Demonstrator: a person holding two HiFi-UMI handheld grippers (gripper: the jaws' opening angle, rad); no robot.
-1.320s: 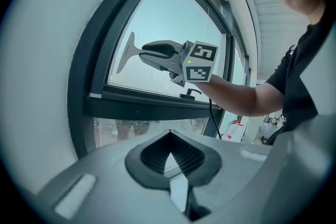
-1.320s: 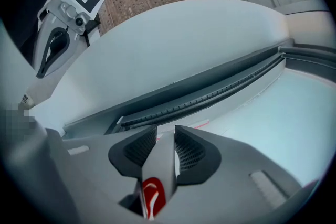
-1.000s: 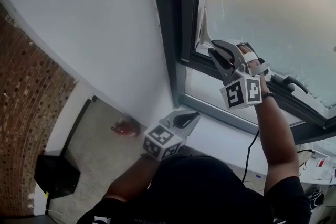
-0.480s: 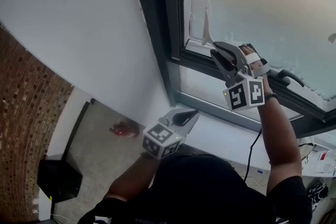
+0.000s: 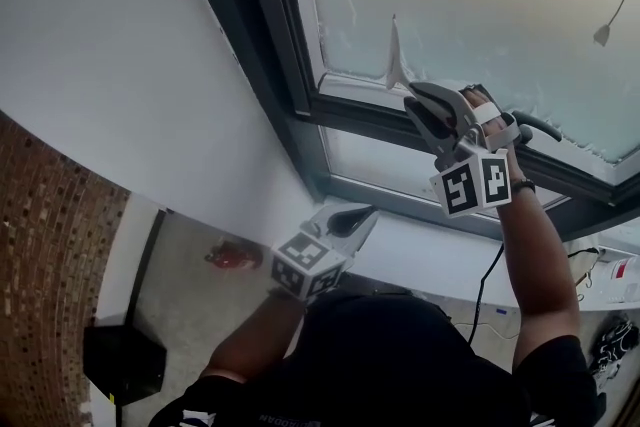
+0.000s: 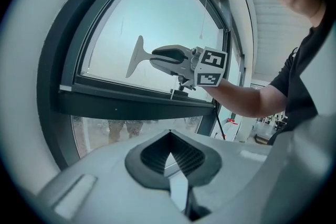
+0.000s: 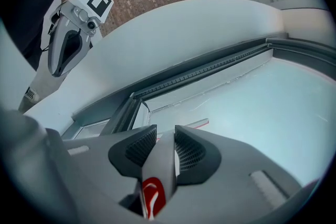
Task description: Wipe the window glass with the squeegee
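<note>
- The grey floor (image 5: 190, 300) shows at the low left of the head view, under the white wall.
- 1 small red thing (image 5: 228, 255) lies on the floor, close to the wall. It is too small to tell what it is.
- 1 black box (image 5: 125, 362) stands on the floor beside the brick wall (image 5: 40, 265), well apart from the red thing.
- A white ledge (image 5: 420, 250) runs under the dark window frame (image 5: 300, 130).
- A thin black cable (image 5: 487, 280) hangs in front of the ledge. I cannot tell if it touches.
</note>
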